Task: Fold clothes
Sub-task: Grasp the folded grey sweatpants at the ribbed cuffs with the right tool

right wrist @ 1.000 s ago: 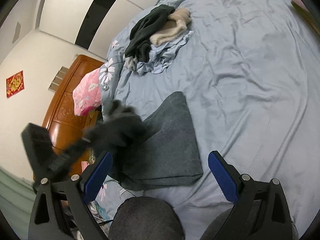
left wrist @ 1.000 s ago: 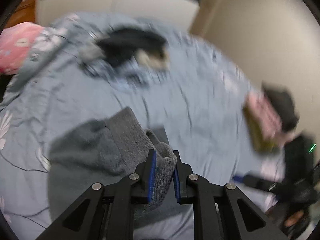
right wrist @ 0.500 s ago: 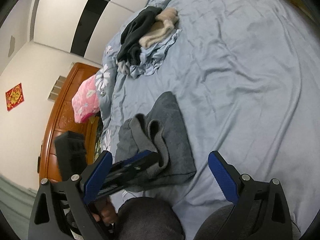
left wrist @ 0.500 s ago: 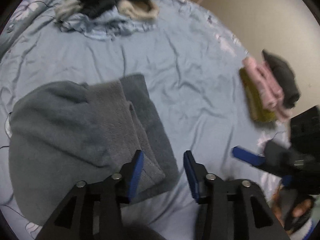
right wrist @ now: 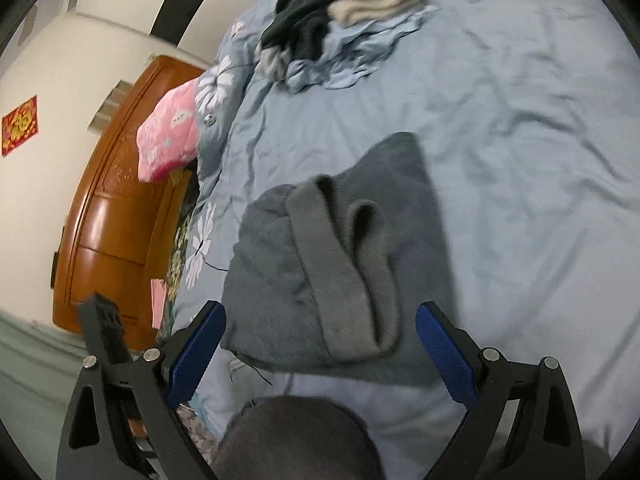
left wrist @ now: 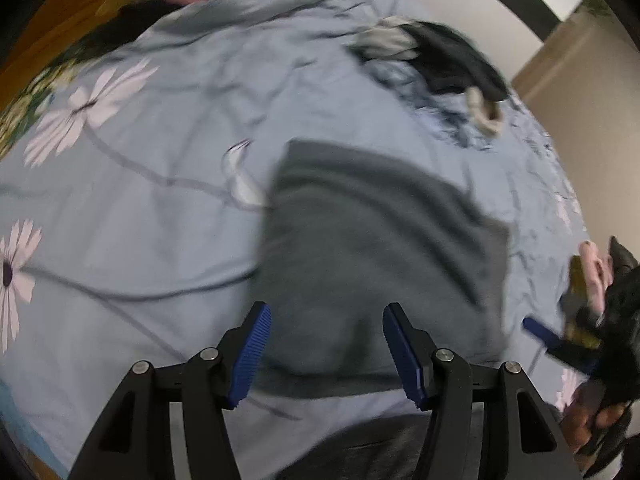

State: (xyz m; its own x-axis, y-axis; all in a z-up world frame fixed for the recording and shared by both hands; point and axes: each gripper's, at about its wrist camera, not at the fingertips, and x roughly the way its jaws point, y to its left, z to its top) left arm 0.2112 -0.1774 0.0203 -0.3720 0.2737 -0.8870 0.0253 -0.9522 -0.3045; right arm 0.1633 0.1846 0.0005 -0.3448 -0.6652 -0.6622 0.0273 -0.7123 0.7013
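now both grippers gape over the folded grey garment on the bed

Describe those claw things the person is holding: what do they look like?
Both the left gripper and right gripper have matte black angular frames with silver screw heads. Each has two fingers tipped with ribbed blue pads. No cables show.
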